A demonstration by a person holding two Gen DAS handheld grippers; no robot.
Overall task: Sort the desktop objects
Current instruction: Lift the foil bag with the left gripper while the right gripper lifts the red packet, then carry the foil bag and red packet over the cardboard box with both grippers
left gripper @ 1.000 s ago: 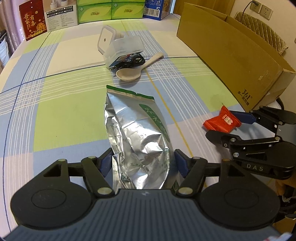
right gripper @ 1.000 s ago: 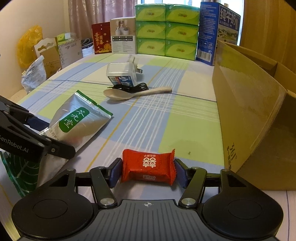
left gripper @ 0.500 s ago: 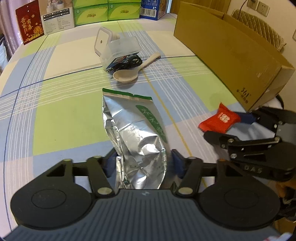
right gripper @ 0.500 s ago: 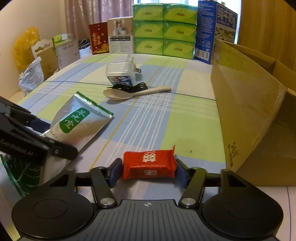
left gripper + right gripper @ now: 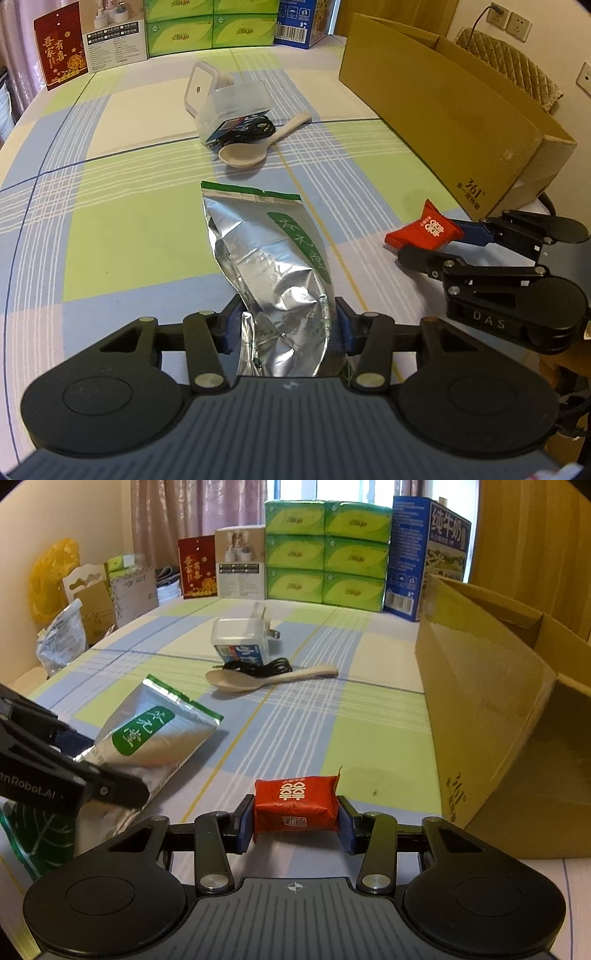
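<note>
Both fingers (image 5: 341, 326) of the left gripper (image 5: 286, 326) are clenched on the lower end of the silver tea pouch (image 5: 266, 254); its green-edged top points away over the checked tablecloth (image 5: 122, 236), so the pouch is gripped by one end, probably for carrying. Beyond it lie a beige spoon (image 5: 255, 147), a black cable (image 5: 251, 129) and a clear plastic box (image 5: 229, 107), untouched.

From the right wrist, the right gripper (image 5: 295, 821) grasps the red candy packet (image 5: 295, 803) by its two short sides; the open cardboard box (image 5: 491, 701) stands just beside it, likely the destination; the pouch seems to hang slightly above the cloth, but I cannot tell for sure.
</note>
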